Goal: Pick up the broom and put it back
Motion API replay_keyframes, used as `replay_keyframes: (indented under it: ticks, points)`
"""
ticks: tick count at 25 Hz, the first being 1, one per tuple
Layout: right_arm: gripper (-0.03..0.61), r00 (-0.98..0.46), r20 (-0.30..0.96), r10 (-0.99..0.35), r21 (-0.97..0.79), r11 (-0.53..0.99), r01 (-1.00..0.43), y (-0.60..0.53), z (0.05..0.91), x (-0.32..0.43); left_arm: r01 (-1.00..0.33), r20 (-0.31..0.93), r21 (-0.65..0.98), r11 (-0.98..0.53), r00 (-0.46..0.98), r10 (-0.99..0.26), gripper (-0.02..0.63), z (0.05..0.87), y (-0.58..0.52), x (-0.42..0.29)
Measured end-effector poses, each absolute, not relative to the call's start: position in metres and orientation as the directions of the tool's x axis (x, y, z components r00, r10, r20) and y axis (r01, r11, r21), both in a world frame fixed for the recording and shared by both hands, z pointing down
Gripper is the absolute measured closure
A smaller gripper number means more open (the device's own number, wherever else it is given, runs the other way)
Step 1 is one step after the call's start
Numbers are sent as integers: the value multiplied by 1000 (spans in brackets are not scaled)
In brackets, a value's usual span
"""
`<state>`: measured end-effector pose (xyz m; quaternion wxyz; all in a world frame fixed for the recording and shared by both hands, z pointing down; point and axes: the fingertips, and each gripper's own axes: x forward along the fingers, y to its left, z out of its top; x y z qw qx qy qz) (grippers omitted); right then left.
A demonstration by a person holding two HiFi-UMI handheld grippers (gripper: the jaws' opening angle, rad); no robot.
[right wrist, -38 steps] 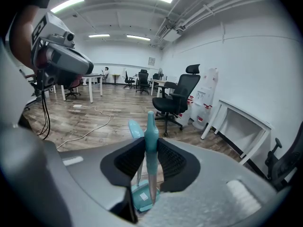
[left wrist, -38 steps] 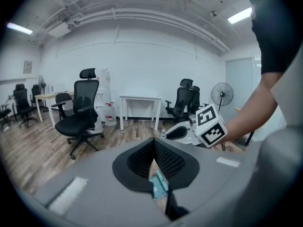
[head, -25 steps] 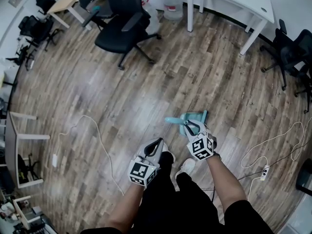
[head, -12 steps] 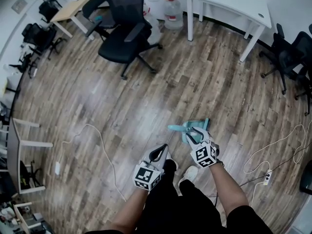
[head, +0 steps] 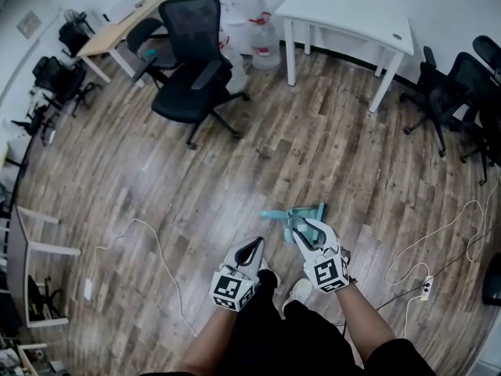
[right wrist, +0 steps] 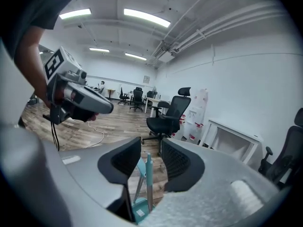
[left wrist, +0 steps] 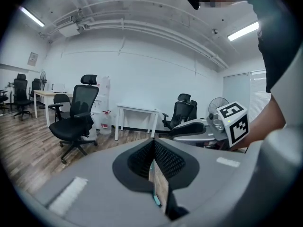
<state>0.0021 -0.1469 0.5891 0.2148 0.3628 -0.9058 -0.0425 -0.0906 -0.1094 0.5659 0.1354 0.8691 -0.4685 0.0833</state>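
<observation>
1. Between the wide-apart jaws of the right gripper [right wrist: 151, 145]: handle of the teal broom [right wrist: 148, 171], upright, long axis near vertical, rounded top end up; pads clear of it on both sides, nothing gripped.
2. At its foot, on the wood floor [head: 313, 131] just ahead of the shoes [head: 300, 288]: teal dustpan [head: 311, 210], with a thinner rod leaning beside the handle.
3. Left gripper [left wrist: 153, 143]: jaws closed tip to tip, empty, beside the right one, apart from the broom.
4. Well beyond: black office chair [head: 192, 61], white table [head: 344, 14].
5. To either side on the floor: white cable [head: 156, 241] at left, power strip [head: 425, 284] with its cable at right, both apart from the broom.
</observation>
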Motion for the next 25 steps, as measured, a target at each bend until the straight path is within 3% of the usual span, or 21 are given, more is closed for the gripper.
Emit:
replay_keyframes:
  ticks: [5, 17, 25]
  points:
    - [452, -650, 290, -702, 221, 710, -668, -132, 549, 15, -826, 231, 137, -547, 563, -793, 594, 547, -112, -78]
    - [575, -649, 112, -753, 227, 655, -721, -115, 465, 28, -822, 141, 92, -562, 569, -810, 594, 496, -110, -58]
    - [577, -600, 69, -797, 167, 602, -781, -113, 445, 47, -808, 100, 81, -583, 589, -802, 594, 475, -103, -50]
